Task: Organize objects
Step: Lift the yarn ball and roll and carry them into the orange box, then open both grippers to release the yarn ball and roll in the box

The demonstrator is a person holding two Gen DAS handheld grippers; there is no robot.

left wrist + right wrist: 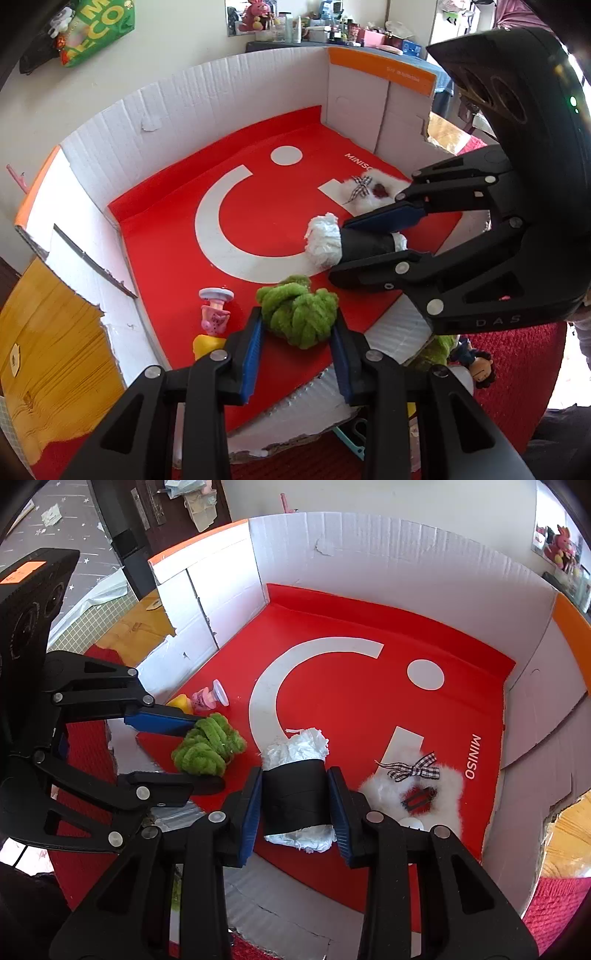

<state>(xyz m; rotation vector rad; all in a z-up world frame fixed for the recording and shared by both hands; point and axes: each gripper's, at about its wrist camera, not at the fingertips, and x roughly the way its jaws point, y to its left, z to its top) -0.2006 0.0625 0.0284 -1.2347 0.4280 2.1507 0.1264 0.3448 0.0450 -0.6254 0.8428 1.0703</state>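
Note:
A green fuzzy bundle (pixel 295 314) sits low over the near edge of the red box floor (pixel 166 236), and my left gripper (pixel 297 321) is shut on it, a blue pad against each side. My right gripper (pixel 295 775) is shut on a black roll stuffed with white paper (pixel 295 797), just above the red floor (pixel 351 709). In the left wrist view the right gripper (pixel 338 251) comes in from the right with the roll (pixel 354 243). In the right wrist view the left gripper (pixel 207 753) enters from the left with the green bundle (pixel 208 749).
White cardboard walls (pixel 207 99) ring the box. Inside lie a pink and yellow toy (pixel 216 317) by the left wall and a white fluffy piece with a checked bow (pixel 413 786) at the right. A small doll (pixel 476 365) lies outside on red cloth.

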